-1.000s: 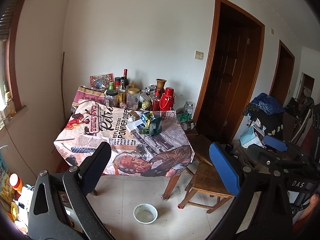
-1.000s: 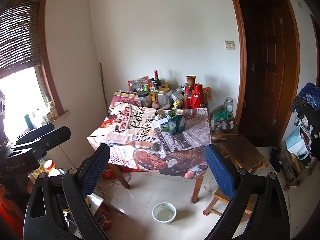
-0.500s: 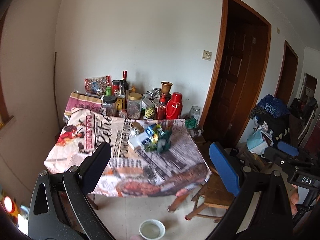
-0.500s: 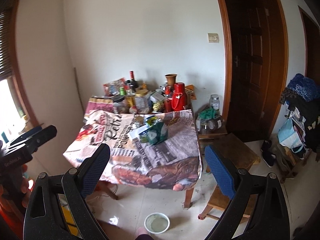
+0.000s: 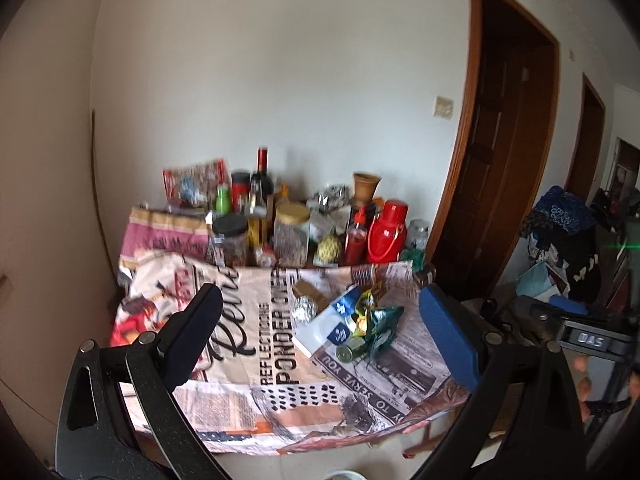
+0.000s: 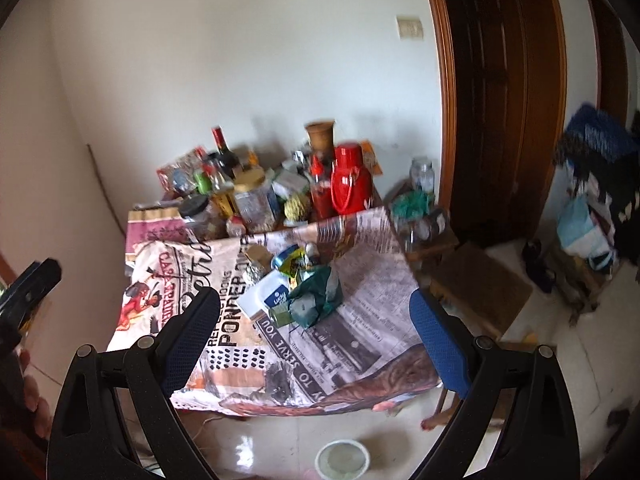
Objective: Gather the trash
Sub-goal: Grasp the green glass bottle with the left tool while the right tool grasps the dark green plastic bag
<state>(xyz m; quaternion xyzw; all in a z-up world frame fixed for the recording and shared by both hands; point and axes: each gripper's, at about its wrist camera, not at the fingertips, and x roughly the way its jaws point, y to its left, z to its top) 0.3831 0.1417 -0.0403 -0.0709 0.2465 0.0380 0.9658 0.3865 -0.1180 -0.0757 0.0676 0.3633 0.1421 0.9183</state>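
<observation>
Left wrist — one trash pile (image 5: pixel 346 326)

One table (image 5: pixel 248 364); one red flask (image 5: pixel 387 232); one clay vase (image 5: pixel 366 187); one foil ball (image 5: pixel 303 309); one white box (image 5: pixel 322 330). Jars numbered perhaps three, the picture being blurred. One floor bowl (image 6: pixel 341 458) was counted.
</observation>
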